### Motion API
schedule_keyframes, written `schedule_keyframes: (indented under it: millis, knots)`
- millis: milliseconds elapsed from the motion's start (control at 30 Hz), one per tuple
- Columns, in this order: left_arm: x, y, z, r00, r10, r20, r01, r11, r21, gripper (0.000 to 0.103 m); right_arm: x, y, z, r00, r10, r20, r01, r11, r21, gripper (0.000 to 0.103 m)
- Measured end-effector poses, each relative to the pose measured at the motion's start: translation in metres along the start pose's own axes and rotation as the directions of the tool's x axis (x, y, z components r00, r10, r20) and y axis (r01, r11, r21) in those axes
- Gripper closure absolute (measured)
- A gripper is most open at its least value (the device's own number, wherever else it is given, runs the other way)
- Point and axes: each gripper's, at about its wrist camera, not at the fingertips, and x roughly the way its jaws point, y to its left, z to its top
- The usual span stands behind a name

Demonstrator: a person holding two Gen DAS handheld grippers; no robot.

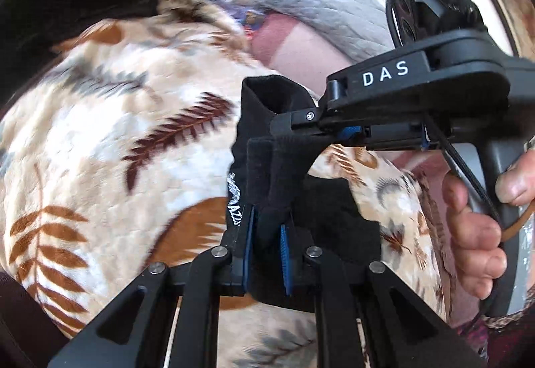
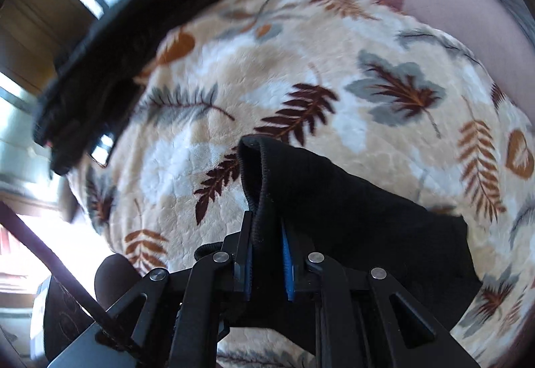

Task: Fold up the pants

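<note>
Your left tool (image 1: 267, 251) is clamped on the black pants (image 1: 267, 147), and your right tool (image 2: 267, 254) pinches the ribbed hem of the same pants (image 2: 334, 201); the fabric hangs lifted above the leaf-patterned blanket (image 2: 267, 67) on the bed.

Left gripper (image 1: 267, 247): blue-padded fingers (image 1: 249, 244) clamped on black knitted fabric pants (image 1: 267, 150).
Right gripper (image 1: 284, 127): black, marked DAS, pinching the same pants from the right.
Hand (image 1: 478, 234): gripping the handle.
Bed cover (image 1: 100, 134): cream leaf-print fleece blanket underneath.
</note>
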Motion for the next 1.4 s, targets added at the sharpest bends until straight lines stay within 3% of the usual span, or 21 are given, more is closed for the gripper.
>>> schedule_keyframes:
  millis: [233,400,567,767,933,1067,1200,1267,1300,1333,1367,1400]
  knots:
    - [0.021,-0.064,-0.011,0.997,-0.027,-0.067,0.038,0.983,0.177,0.090,-0.050,-0.065,-0.041,0.986,0.092,0.136,-0.111,0.984,0.139,0.088]
    - [0.038,-0.096,-0.024,0.990,-0.040,-0.132,0.071,0.969,0.237,0.090,-0.070,-0.124,-0.080,0.969,0.132,0.208,-0.183,0.950,0.252,0.089]
    - [0.054,-0.131,-0.046,0.983,-0.024,-0.180,0.086,0.935,0.344,0.090,-0.073,-0.187,-0.124,0.945,0.177,0.275,-0.276,0.883,0.381,0.089]
    - [0.080,-0.161,-0.077,0.966,0.003,-0.257,0.112,0.895,0.432,0.090,-0.058,-0.237,-0.170,0.932,0.190,0.310,-0.330,0.798,0.504,0.089]
    - [0.095,-0.184,-0.103,0.950,0.014,-0.313,0.154,0.850,0.504,0.090,-0.040,-0.269,-0.200,0.933,0.177,0.313,-0.337,0.738,0.585,0.093]
    - [0.093,-0.196,-0.113,0.932,-0.019,-0.361,0.219,0.825,0.522,0.090,-0.032,-0.289,-0.214,0.941,0.133,0.310,-0.309,0.708,0.635,0.097]
    - [0.067,-0.202,-0.112,0.921,-0.080,-0.381,0.293,0.787,0.543,0.085,-0.035,-0.304,-0.224,0.964,0.009,0.265,-0.193,0.711,0.676,0.094]
    - [0.050,-0.194,-0.101,0.920,-0.116,-0.375,0.314,0.791,0.526,0.073,-0.044,-0.308,-0.228,0.956,-0.003,0.294,-0.209,0.698,0.685,0.094]
    - [0.044,-0.190,-0.096,0.923,-0.124,-0.364,0.311,0.798,0.516,0.063,-0.048,-0.308,-0.230,0.949,-0.003,0.315,-0.224,0.697,0.682,0.093]
    - [0.036,-0.184,-0.089,0.930,-0.130,-0.345,0.300,0.809,0.505,0.059,-0.053,-0.306,-0.230,0.943,-0.007,0.333,-0.233,0.702,0.673,0.091]
    - [0.030,-0.176,-0.081,0.939,-0.128,-0.319,0.279,0.825,0.491,0.056,-0.059,-0.301,-0.229,0.934,-0.016,0.356,-0.237,0.719,0.653,0.086]
    - [0.027,-0.168,-0.072,0.948,-0.120,-0.296,0.255,0.842,0.476,0.056,-0.062,-0.297,-0.227,0.931,-0.018,0.365,-0.237,0.730,0.641,0.067]
